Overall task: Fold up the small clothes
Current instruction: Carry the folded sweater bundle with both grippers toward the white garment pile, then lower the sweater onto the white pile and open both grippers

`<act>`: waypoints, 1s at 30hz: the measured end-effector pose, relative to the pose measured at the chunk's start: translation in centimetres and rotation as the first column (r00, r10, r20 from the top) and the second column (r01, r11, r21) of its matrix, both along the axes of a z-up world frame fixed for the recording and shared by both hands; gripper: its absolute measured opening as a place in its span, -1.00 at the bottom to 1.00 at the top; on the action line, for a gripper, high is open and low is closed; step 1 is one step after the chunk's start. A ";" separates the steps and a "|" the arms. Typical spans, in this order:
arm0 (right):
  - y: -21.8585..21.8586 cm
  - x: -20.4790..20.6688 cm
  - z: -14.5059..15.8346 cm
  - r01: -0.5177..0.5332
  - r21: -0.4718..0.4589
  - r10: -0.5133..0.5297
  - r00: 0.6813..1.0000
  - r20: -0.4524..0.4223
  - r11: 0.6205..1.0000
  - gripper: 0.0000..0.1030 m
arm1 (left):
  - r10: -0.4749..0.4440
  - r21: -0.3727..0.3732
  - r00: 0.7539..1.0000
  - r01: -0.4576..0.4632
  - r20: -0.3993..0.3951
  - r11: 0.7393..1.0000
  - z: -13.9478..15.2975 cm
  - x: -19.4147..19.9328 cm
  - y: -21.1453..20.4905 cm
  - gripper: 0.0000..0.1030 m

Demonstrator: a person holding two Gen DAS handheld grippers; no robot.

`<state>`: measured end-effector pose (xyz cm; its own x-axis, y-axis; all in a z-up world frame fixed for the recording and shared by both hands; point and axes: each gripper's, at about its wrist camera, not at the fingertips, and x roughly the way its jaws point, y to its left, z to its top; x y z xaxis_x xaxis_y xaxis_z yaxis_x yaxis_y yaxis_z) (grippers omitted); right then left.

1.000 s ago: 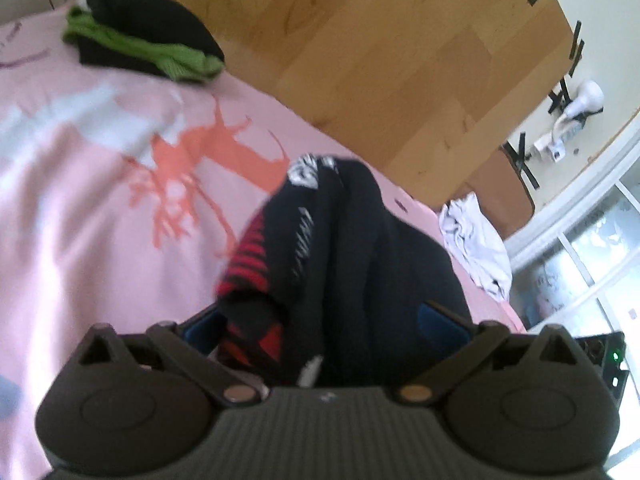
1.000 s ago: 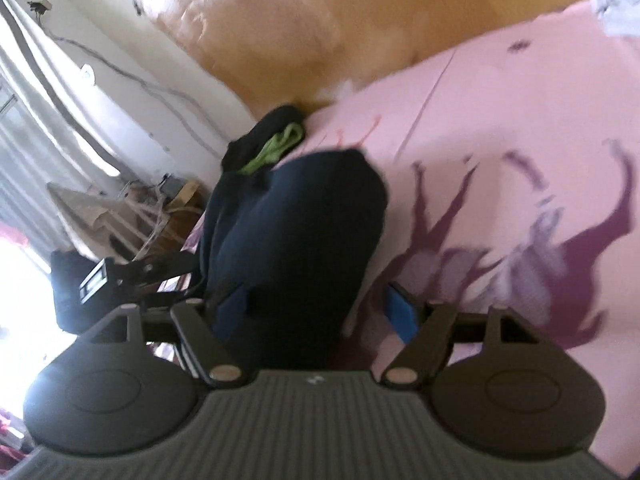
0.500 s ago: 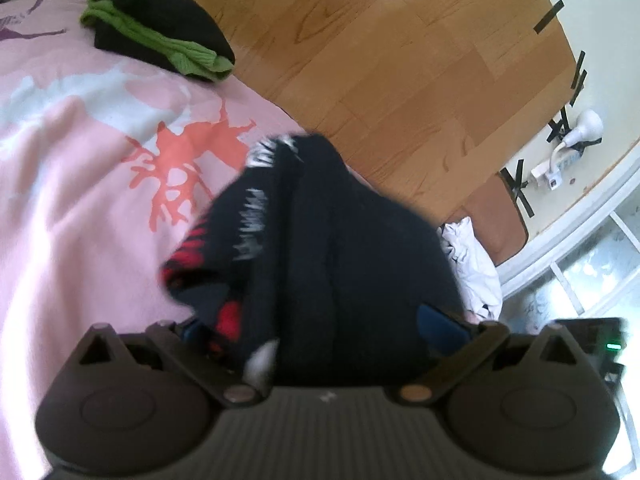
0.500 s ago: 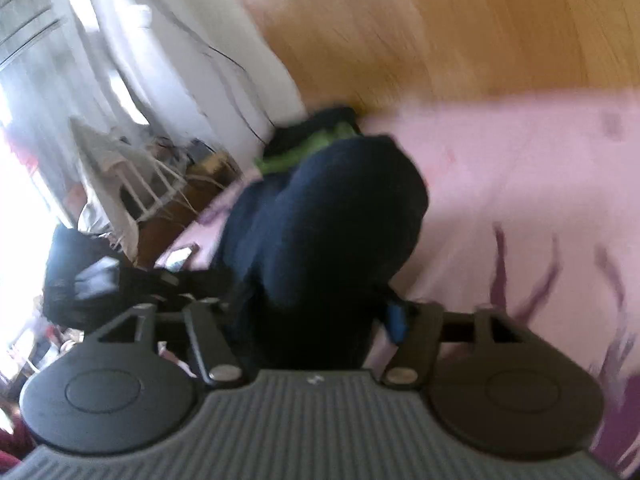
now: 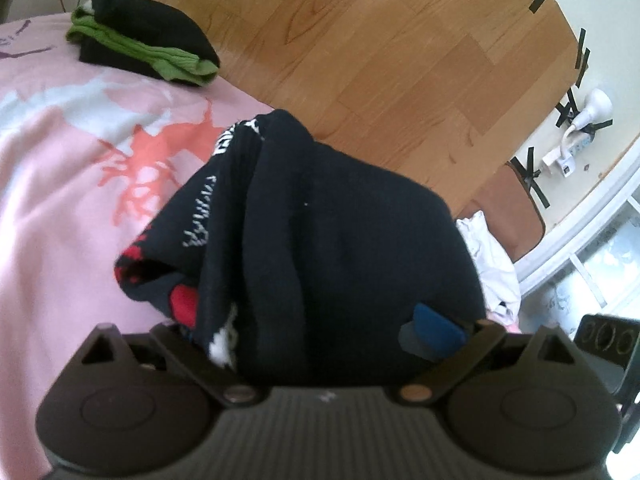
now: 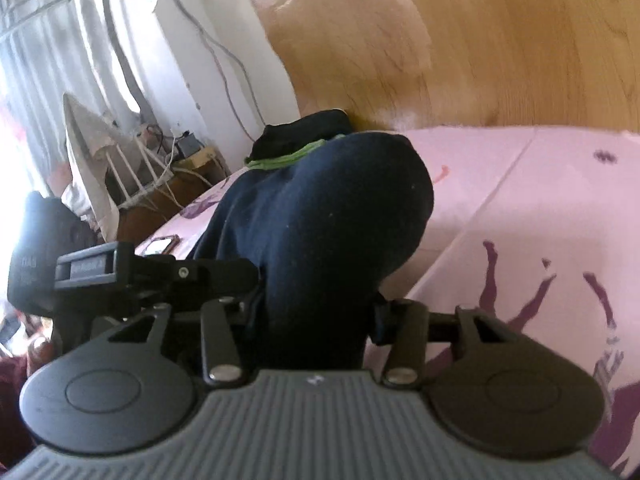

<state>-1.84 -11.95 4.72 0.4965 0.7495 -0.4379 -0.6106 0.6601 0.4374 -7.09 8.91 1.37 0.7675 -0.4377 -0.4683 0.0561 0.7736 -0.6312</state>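
Pinching a dark garment point(image 5: 344, 248) in both grippers at once: left gripper point(image 5: 320, 332) clamping the bunched end with the white lettering and red patches, right gripper point(image 6: 316, 312) squeezing a plain dark-navy fold, cloth filling the gap between the fingers on both sides. Bulging up and forward out of each set of jaws, so hanging lifted above the pink bedspread point(image 5: 60, 184) rather than lying flat on it. Looking like the long axis runs gripper to gripper, neither hand clearly nearer, so probably needing to come down onto the spread for the next crease. Sitting further out near the bed edge, well apart: a folded black and green pile point(image 5: 144, 46). Lying past the edge: white cloth point(image 5: 490, 260), wooden floor point(image 5: 380, 60). No baskets or bins showing anywhere.
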 end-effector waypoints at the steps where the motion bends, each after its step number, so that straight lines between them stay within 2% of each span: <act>1: -0.6 -0.1 0.4 0.014 0.002 -0.014 1.000 0.020 1.000 -0.05 | -0.013 -0.016 1.000 0.013 0.002 1.000 0.4 0.4 -0.4 0.93; 4: -3.8 0.0 2.5 0.081 0.022 -0.083 0.991 0.101 0.996 -0.07 | -0.079 -0.062 0.996 0.081 0.035 0.995 2.3 3.0 -2.7 0.93; 7: -8.6 0.7 4.9 0.177 0.034 -0.180 0.964 0.195 0.984 -0.07 | -0.189 -0.015 0.976 0.192 0.104 0.981 5.8 6.9 -7.2 0.93; 10: -14.4 2.2 7.5 0.312 0.065 -0.318 0.904 0.285 0.948 -0.07 | -0.320 0.051 0.929 0.316 0.185 0.947 10.1 12.2 -13.8 0.93; 12: -18.7 3.6 8.8 0.402 0.097 -0.410 0.849 0.332 0.911 -0.07 | -0.395 0.082 0.890 0.387 0.227 0.919 12.4 15.8 -18.6 0.93; 14: -22.7 5.3 9.3 0.468 0.125 -0.481 0.810 0.336 0.875 -0.06 | -0.457 0.115 0.855 0.442 0.247 0.890 13.9 19.5 -23.8 0.93; 17: -28.2 9.7 8.4 0.570 0.146 -0.587 0.762 0.275 0.809 -0.06 | -0.508 0.166 0.830 0.481 0.231 0.861 14.1 24.7 -30.6 0.92; 19: -30.7 13.0 6.6 0.619 0.143 -0.635 0.746 0.199 0.772 -0.06 | -0.513 0.182 0.837 0.483 0.191 0.856 12.8 28.5 -34.5 0.91; 22: -34.0 18.4 2.4 0.693 0.106 -0.698 0.716 0.023 0.714 -0.05 | -0.477 0.167 0.875 0.461 0.075 0.872 9.0 33.8 -38.4 0.85; 24: -35.8 21.0 -1.2 0.750 0.079 -0.741 0.662 -0.115 0.657 -0.01 | -0.436 0.181 0.899 0.434 -0.030 0.882 5.7 36.4 -39.9 0.71; 25: -36.4 21.4 -2.4 0.749 0.111 -0.734 0.662 -0.150 0.653 0.01 | -0.415 0.202 0.907 0.421 -0.070 0.884 4.1 37.2 -40.4 0.83; 26: -36.7 21.5 -3.1 0.745 0.137 -0.728 0.667 -0.159 0.653 0.02 | -0.416 0.197 0.907 0.421 -0.067 0.885 3.0 37.4 -40.4 0.89; 27: -36.1 21.5 -3.1 0.746 0.122 -0.734 0.666 -0.130 0.655 0.02 | -0.414 0.179 0.909 0.414 -0.041 0.892 2.3 37.2 -40.0 0.90; 30: -35.0 21.2 -2.5 0.748 0.068 -0.746 0.664 -0.054 0.661 0.11 | -0.410 0.197 0.912 0.408 -0.035 0.891 2.4 36.1 -39.4 0.86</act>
